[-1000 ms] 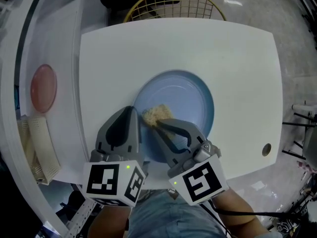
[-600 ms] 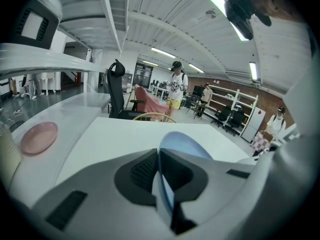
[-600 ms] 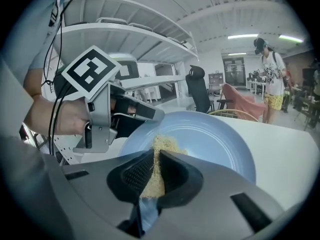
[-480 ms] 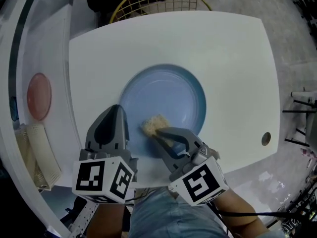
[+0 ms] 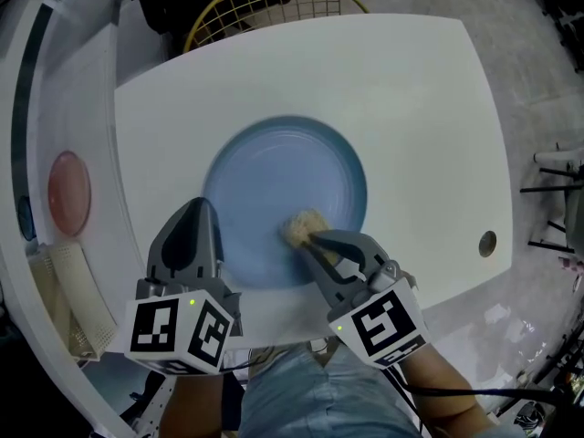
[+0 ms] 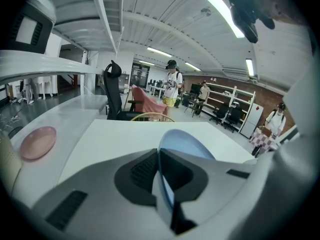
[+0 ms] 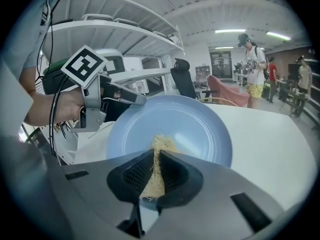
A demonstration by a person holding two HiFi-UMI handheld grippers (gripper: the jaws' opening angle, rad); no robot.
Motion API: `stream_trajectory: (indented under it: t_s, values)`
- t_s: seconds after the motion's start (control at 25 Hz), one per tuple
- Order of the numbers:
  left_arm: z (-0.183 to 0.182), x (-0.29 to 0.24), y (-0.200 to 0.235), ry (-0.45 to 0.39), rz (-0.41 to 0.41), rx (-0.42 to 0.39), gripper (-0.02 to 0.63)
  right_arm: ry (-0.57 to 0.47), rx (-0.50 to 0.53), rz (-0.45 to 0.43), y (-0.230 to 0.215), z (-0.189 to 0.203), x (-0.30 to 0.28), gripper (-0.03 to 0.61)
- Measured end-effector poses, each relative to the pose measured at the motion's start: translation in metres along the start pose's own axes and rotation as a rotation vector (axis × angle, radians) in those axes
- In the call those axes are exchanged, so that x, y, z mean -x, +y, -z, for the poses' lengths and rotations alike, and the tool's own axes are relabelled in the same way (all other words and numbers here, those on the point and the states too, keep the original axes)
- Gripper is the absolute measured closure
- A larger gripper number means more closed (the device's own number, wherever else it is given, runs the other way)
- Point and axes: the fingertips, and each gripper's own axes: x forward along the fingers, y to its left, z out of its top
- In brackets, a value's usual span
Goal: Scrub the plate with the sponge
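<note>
A round blue plate (image 5: 283, 185) lies on the white table (image 5: 420, 108). My left gripper (image 5: 201, 215) is shut on the plate's near-left rim; in the left gripper view the thin rim of the plate (image 6: 187, 143) runs between the jaws of that gripper (image 6: 159, 176). A tan fibrous sponge (image 5: 304, 225) rests on the plate's near-right part, with my right gripper (image 5: 312, 238) shut on it. In the right gripper view the sponge (image 7: 161, 146) sticks out past the right gripper (image 7: 155, 171) onto the plate (image 7: 190, 121), and the left gripper (image 7: 102, 101) shows at the plate's left edge.
A pink plate (image 5: 69, 190) lies on the white counter at the left, with a cream rack (image 5: 66, 292) nearer me. A gold wire basket (image 5: 265, 3) stands beyond the table's far edge. A small round hole (image 5: 487, 242) sits near the table's right edge.
The right gripper has dragged the sponge across the plate's near part, from left of centre to the right. The left gripper has kept its hold on the rim.
</note>
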Motion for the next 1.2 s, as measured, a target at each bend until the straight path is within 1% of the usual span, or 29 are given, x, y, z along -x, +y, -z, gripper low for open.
stream_trajectory:
  t_s: [0.28, 0.56, 0.92, 1.2]
  values:
    - [-0.001, 0.002, -0.001, 0.001, 0.004, -0.011, 0.589, 0.034, -0.03, 0.092, -0.027, 0.009, 0.006, 0.537]
    - [-0.004, 0.001, -0.002, -0.008, 0.008, -0.026, 0.589, 0.038, -0.05, 0.186, -0.054, 0.002, 0.004, 0.537]
    - [-0.009, 0.0, -0.004, -0.017, 0.03, -0.019, 0.589, 0.027, -0.025, 0.248, -0.079, -0.023, -0.009, 0.537]
    - [-0.012, 0.001, -0.006, -0.027, 0.046, -0.003, 0.589, 0.019, 0.019, 0.269, -0.088, -0.045, -0.021, 0.537]
